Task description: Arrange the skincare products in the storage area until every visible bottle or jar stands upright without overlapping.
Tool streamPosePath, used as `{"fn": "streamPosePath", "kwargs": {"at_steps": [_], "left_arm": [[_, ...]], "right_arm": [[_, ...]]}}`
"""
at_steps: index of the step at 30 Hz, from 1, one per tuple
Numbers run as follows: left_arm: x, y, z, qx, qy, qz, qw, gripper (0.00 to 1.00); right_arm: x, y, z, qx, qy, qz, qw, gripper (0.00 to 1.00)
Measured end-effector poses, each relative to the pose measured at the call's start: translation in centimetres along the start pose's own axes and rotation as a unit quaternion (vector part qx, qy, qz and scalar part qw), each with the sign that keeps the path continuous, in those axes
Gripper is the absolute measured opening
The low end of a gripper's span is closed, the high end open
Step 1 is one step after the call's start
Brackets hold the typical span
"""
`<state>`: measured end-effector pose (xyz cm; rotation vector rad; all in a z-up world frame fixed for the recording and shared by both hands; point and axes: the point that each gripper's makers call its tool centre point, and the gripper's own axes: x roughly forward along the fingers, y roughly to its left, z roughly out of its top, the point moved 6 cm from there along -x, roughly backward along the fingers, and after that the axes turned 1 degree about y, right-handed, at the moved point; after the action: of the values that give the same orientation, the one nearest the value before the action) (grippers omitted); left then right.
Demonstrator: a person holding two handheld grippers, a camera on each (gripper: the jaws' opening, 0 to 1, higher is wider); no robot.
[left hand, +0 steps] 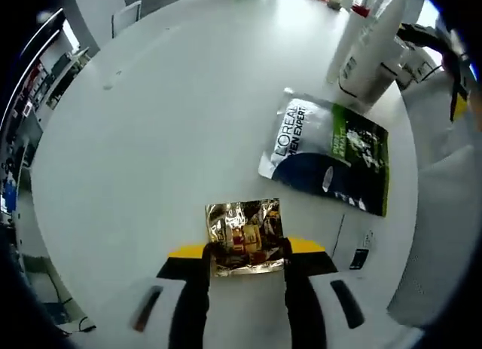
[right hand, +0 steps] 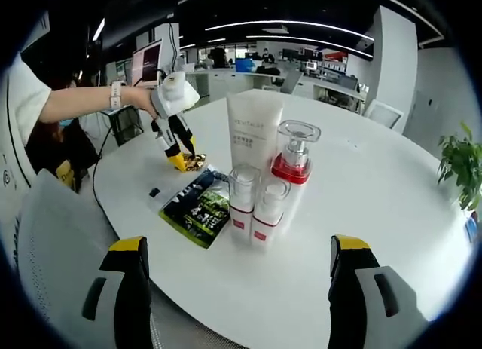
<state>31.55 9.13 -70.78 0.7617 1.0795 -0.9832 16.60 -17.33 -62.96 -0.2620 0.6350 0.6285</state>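
Left gripper (left hand: 246, 260): its jaws are clamped on a gold foil sachet (left hand: 244, 237), which lies against the white round table (left hand: 151, 153); in the right gripper view the same gripper (right hand: 181, 162) reaches down to the table's far side in a person's hand (right hand: 144, 98), the gold sachet (right hand: 193, 163) at its tip.
Right gripper (right hand: 237, 267): jaws spread wide apart, nothing between them, held over the table's near edge (right hand: 248, 304).
Dark sachet (left hand: 326, 150): printed L'Oreal Men Expert, lying flat on the table, near the gold one but apart from it; seen again as a dark green pack (right hand: 197, 206) just left of the bottles.
Upright group: a white tube (right hand: 253, 142), a clear bottle with a red base (right hand: 292, 164) and two small clear-capped bottles with red bands (right hand: 242, 200) (right hand: 268, 210), all standing close together; whether they touch is hard to tell.
Background: office desks and a potted plant (right hand: 459, 168).
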Motion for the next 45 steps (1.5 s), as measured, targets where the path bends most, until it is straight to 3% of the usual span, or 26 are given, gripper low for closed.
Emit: {"fn": "streamPosePath", "kwargs": {"at_steps": [9, 15, 19, 21, 30, 35, 45], "left_arm": [[-0.2, -1.3, 0.3, 0.058, 0.002, -0.009, 0.9983, 0.36], [-0.3, -1.9, 0.5, 0.073, 0.002, -0.027, 0.997, 0.36], [-0.3, -2.3, 0.5, 0.121, 0.015, -0.041, 0.9917, 0.36], [-0.3, -2.4, 0.4, 0.129, 0.017, -0.033, 0.9909, 0.36], [0.5, -2.1, 0.4, 0.152, 0.024, -0.044, 0.9871, 0.36], [0.5, -2.1, 0.7, 0.17, 0.015, -0.055, 0.9838, 0.36], [0.3, -1.8, 0.5, 0.168, 0.01, -0.053, 0.9843, 0.34]], "right_arm": [[-0.1, -0.1, 0.0, 0.0, -0.001, -0.001, 1.0, 1.0], [-0.2, 0.0, 0.0, 0.0, -0.002, -0.001, 1.0, 1.0], [0.0, 0.1, 0.0, -0.003, 0.002, 0.0, 1.0, 1.0], [0.0, 0.2, 0.0, -0.004, 0.003, 0.002, 1.0, 1.0], [-0.2, 0.2, -0.2, 0.0, 0.0, -0.001, 1.0, 1.0], [-0.3, 0.2, -0.4, 0.002, 0.003, -0.002, 1.0, 1.0], [-0.3, 0.3, -0.4, 0.002, 0.001, -0.001, 1.0, 1.0]]}}
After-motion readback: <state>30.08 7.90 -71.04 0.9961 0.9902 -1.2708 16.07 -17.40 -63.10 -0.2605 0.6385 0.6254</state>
